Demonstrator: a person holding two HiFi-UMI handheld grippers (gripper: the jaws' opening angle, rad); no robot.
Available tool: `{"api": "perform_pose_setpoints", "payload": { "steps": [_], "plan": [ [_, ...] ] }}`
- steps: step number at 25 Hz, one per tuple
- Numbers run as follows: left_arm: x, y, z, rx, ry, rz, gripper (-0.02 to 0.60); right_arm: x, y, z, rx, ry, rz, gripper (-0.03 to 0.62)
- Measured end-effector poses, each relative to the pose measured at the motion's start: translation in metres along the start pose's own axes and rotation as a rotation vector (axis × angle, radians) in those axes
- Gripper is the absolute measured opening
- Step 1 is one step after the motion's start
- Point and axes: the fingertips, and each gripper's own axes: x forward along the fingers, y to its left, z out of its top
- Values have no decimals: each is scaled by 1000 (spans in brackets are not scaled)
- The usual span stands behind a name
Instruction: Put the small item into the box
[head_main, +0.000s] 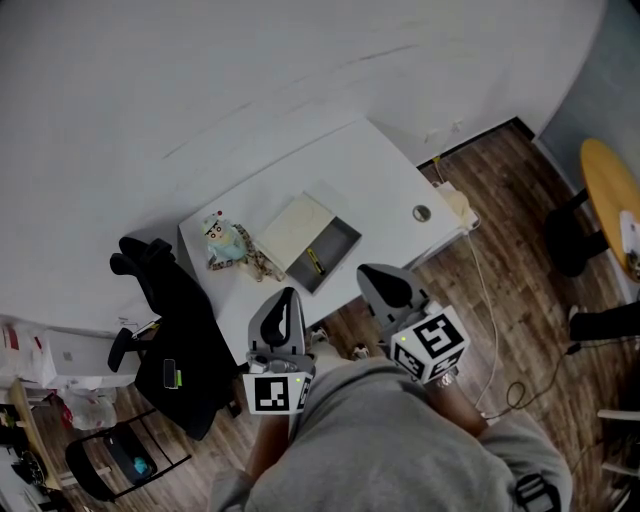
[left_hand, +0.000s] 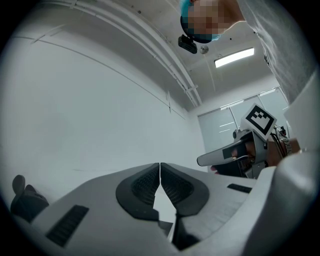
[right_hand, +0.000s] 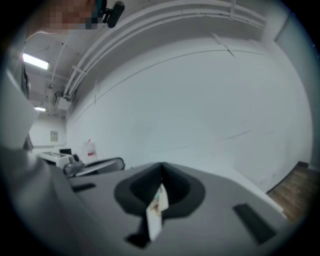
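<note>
The right gripper has its fingers pinched shut on the small item, a thin white card-like piece. It carries a patch of colour print too blurred to read. The piece sticks out on the near side of the pads, so the grip seems to be on one edge only. The left gripper has its fingers pressed together with nothing between them, probably idle because one gripper is enough for so light a piece. Both are held up near the person's chest and aimed at the white wall, well apart from the box. It lies open on the white tabletop farther off, its pale lid touching its left side. A yellow-and-dark strip lies inside, with no legible writing. The gripper cubes show only square markers
</note>
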Motion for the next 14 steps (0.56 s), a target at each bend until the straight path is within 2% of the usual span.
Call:
{"api": "perform_pose_setpoints", "payload": {
  "steps": [14],
  "plan": [
    [7,-4,-8,-7,24,-14,37,2,-7,-8,13,14,-2,32]
  ]
}}
